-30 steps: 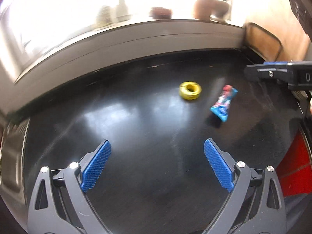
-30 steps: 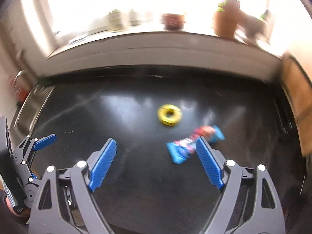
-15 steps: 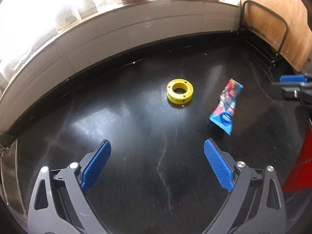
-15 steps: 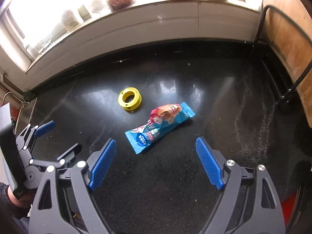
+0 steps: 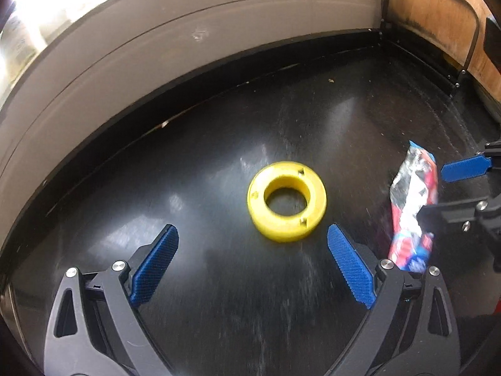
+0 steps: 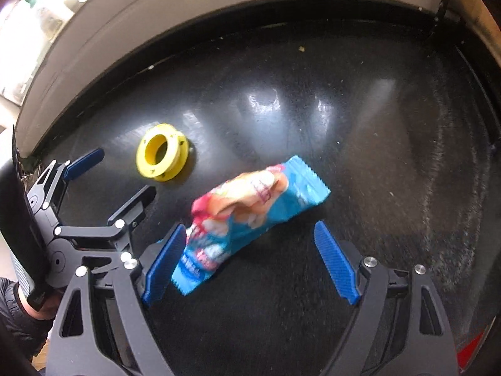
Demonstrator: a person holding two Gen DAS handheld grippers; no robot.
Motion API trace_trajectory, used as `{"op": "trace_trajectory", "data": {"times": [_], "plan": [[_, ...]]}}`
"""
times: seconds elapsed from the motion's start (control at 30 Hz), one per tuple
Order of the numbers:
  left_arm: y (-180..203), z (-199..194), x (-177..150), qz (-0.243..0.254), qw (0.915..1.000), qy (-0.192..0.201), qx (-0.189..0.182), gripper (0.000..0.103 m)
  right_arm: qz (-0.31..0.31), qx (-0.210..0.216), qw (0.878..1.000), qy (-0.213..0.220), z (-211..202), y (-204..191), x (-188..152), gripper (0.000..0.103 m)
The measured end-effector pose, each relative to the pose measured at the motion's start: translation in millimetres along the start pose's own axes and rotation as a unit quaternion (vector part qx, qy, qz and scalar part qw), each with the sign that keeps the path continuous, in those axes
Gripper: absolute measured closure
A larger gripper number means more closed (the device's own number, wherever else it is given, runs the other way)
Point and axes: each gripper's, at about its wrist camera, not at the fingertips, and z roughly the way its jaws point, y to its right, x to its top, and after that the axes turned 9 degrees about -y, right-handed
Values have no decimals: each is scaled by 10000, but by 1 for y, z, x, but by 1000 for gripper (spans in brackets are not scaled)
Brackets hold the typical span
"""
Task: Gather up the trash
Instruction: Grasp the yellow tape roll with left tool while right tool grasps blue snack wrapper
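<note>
Lying on the glossy black counter (image 6: 391, 156), a crinkled foil wrapper (image 6: 247, 216) and hard yellow ring (image 5: 286, 200); both grippers' ribbed pads (image 5: 350, 269) gape wide, empty.

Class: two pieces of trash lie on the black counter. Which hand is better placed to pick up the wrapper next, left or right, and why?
Right. The wrapper lies between the open right tongs, close to one blue pad. The open left tongs face the yellow ring, with the wrapper off to their side.

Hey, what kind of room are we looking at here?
Probably a kitchen: a glossy black countertop below a pale upstand, and a wooden board in a wire rack at the corner.
</note>
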Motion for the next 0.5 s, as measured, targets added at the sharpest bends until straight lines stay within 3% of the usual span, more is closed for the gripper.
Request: {"op": "trace_trajectory", "data": {"times": [0.13,0.2,0.33,0.4,0.47,0.5], "plan": [[-3,12,12,-9,9999,1,-119,10,-47,-33,9999,-129,10,-1,12,25],[-3,13,16,-21,9998,24,-182,12,-119,-67,9997,-202,14,-5,17,35],[-1,17,18,-14,9997,-42,-249,48,-271,-99,9994,-204,13,-10,21,66],[-2,14,16,-98,9995,-30,-292,49,-372,-136,9991,-133,10,-13,22,71],[-1,8,14,-153,9996,11,-253,49,-499,-187,9986,-54,4,-17,20,87],[-2,3,11,-194,9996,26,-217,49,-526,-205,9984,-16,1,-18,18,88]]}}
